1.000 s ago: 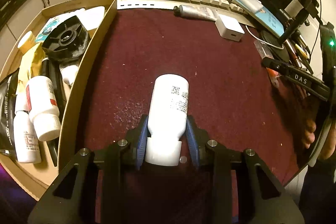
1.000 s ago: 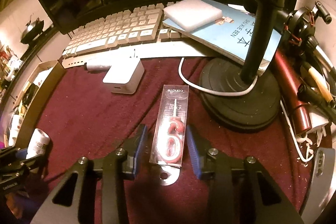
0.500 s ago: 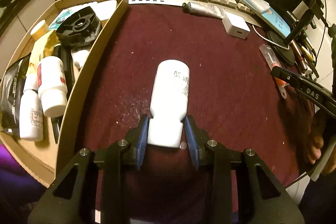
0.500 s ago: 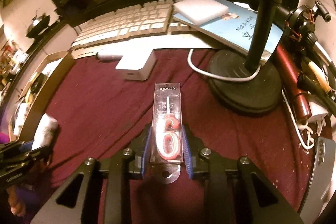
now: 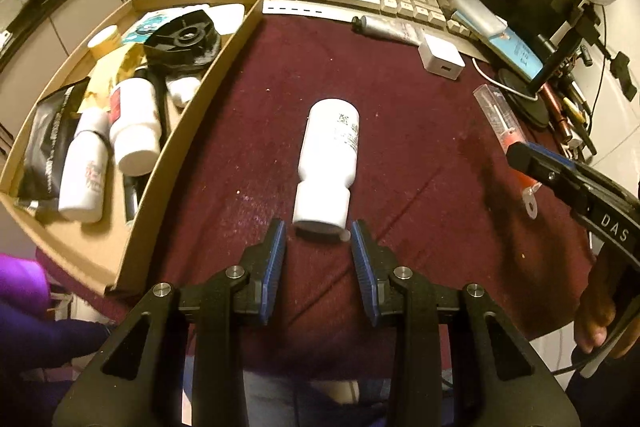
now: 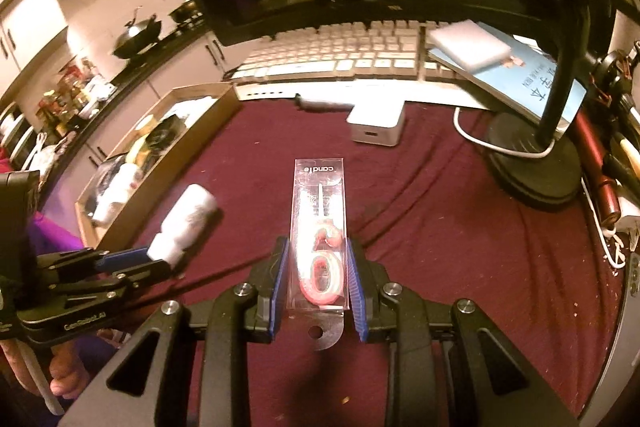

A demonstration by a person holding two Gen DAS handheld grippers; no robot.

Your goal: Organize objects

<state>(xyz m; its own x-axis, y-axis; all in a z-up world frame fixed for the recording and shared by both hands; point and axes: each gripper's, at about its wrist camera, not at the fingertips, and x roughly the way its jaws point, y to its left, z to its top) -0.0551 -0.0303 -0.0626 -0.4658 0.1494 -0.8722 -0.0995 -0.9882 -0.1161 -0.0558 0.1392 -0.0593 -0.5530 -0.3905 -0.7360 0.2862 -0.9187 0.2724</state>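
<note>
Right tongs (image 6: 316, 275) are clamped on the candle pack (image 6: 320, 223), lifted clear of the worktop (image 6: 460, 247) to carry it. Left tongs (image 5: 318, 247) have just narrowed around the white bottle's (image 5: 329, 163) cap; contact unclear. The cardboard tray (image 5: 200, 99) waits at ten o'clock.

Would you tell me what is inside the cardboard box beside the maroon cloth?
The cardboard box holds two white bottles, a black round part, a dark pouch and a yellow-lidded jar; whatever lies beneath them is covered.
</note>
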